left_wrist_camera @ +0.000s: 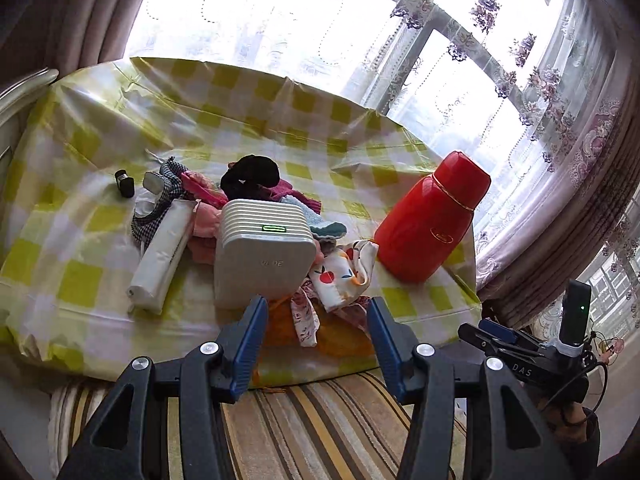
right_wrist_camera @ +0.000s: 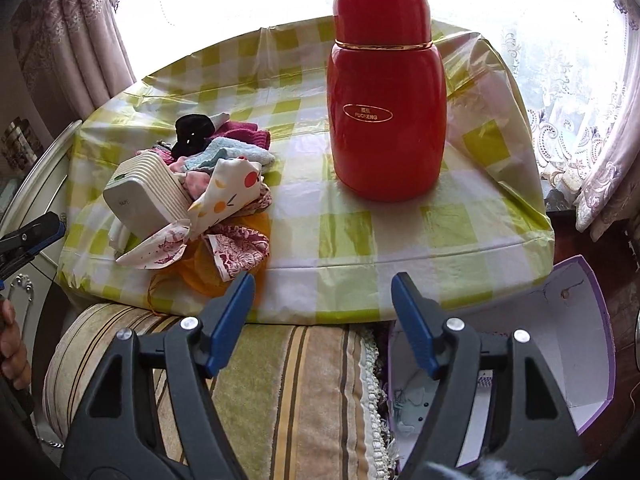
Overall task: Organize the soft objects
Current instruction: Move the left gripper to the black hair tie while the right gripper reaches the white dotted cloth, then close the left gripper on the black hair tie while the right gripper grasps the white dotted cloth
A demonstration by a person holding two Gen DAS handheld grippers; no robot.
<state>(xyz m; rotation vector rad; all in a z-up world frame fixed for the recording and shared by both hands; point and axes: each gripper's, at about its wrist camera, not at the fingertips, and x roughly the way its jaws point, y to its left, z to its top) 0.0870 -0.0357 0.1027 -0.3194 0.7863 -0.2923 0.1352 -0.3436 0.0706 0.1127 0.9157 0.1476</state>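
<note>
A pile of soft cloths (left_wrist_camera: 280, 216) lies on the yellow-checked table (left_wrist_camera: 100, 128): a black fuzzy piece (left_wrist_camera: 250, 176), a fruit-print cloth (left_wrist_camera: 344, 272), pink and teal towels, an orange cloth (left_wrist_camera: 336, 336) at the near edge. The pile also shows in the right wrist view (right_wrist_camera: 224, 200). My left gripper (left_wrist_camera: 316, 320) is open and empty, just short of the orange cloth. My right gripper (right_wrist_camera: 322, 300) is open and empty at the table's near edge, right of the pile. A white box with purple edges (right_wrist_camera: 560, 344) sits low at the right and holds a pale cloth.
A white ribbed device (left_wrist_camera: 260, 252) stands in the pile. A white tube (left_wrist_camera: 160, 256) and a small black item (left_wrist_camera: 124, 184) lie left of it. A red thermos (right_wrist_camera: 386, 92) stands on the right. A striped cushion (right_wrist_camera: 260, 392) lies below the table edge.
</note>
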